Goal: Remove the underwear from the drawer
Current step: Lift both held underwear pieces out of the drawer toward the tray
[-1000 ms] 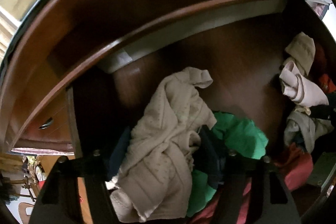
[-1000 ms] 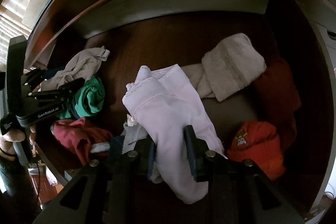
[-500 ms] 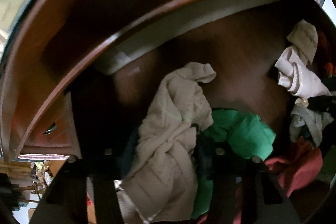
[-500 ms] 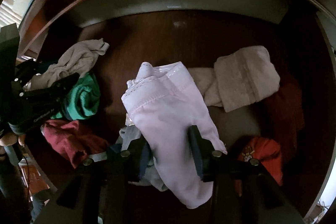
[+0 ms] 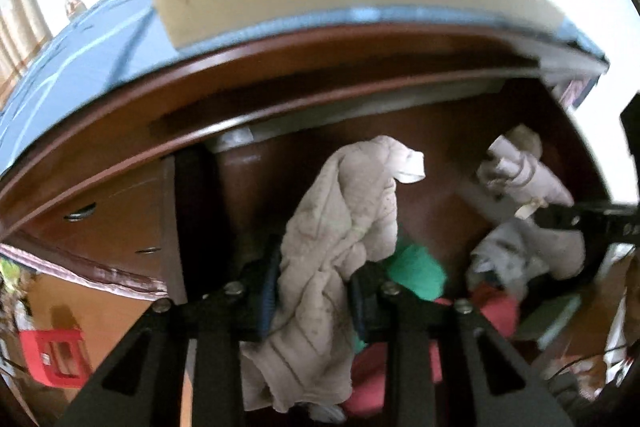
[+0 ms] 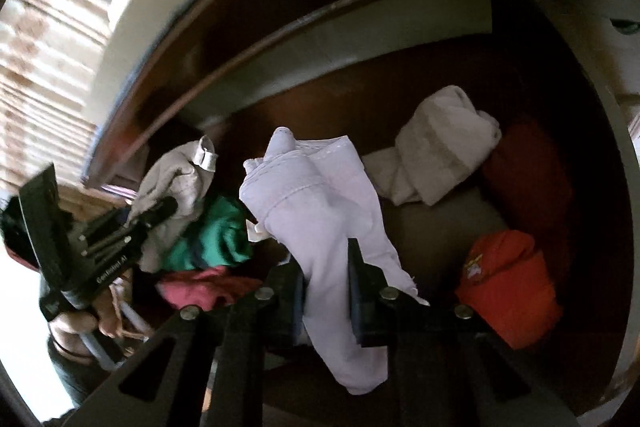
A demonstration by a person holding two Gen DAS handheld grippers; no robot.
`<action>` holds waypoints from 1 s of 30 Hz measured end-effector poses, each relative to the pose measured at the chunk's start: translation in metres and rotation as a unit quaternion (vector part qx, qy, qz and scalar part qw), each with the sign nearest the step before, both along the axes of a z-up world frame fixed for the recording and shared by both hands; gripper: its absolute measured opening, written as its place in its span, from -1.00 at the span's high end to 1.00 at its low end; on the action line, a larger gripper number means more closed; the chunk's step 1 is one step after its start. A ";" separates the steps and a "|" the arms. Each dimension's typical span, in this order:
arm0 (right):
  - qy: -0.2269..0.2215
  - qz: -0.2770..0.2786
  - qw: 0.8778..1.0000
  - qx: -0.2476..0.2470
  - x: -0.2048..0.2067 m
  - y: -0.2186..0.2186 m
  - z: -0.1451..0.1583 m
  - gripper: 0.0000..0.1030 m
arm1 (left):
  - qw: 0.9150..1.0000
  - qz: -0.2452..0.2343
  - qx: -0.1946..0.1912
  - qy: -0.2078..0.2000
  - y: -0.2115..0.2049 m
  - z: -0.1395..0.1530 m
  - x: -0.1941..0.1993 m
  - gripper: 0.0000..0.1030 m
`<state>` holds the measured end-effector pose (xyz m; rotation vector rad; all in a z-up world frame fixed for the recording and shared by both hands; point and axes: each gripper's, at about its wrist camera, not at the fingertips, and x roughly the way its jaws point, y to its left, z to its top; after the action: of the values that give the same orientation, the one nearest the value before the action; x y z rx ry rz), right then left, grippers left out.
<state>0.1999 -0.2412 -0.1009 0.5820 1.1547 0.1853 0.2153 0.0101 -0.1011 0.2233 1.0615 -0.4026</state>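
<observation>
Dark wooden drawer, pulled open, clothes heaped inside. Nearest: left gripper, jaws closing on a beige knit pair pinched mid-fabric so both ends hang free. Right gripper is clamped narrow on a pale lilac pair, likewise bunched at the middle, probably for a clean lift. Beyond: green garment and pink cloth at left, orange piece at right. Farthest: folded white cloth, against the back.
</observation>
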 end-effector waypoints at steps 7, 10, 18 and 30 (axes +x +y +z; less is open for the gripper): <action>-0.042 -0.013 0.999 0.032 -0.017 -0.001 0.021 0.60 | 0.995 0.021 -0.096 0.002 0.020 0.044 -0.013 0.46; -0.054 -0.017 0.997 0.050 -0.023 -0.001 0.031 0.60 | 0.995 0.020 -0.100 -0.011 0.017 0.055 -0.024 0.46; -0.096 -0.021 0.993 0.068 -0.039 0.004 0.067 0.60 | 0.991 0.028 -0.126 -0.040 0.005 0.082 -0.046 0.46; -0.158 -0.038 0.985 0.063 -0.047 -0.003 0.114 0.60 | 0.984 0.034 -0.144 -0.095 -0.004 0.123 -0.056 0.46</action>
<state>0.1533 -0.2445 0.0136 0.6805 0.8151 0.2775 0.1589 0.0058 0.0222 -0.0330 0.8088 -0.4589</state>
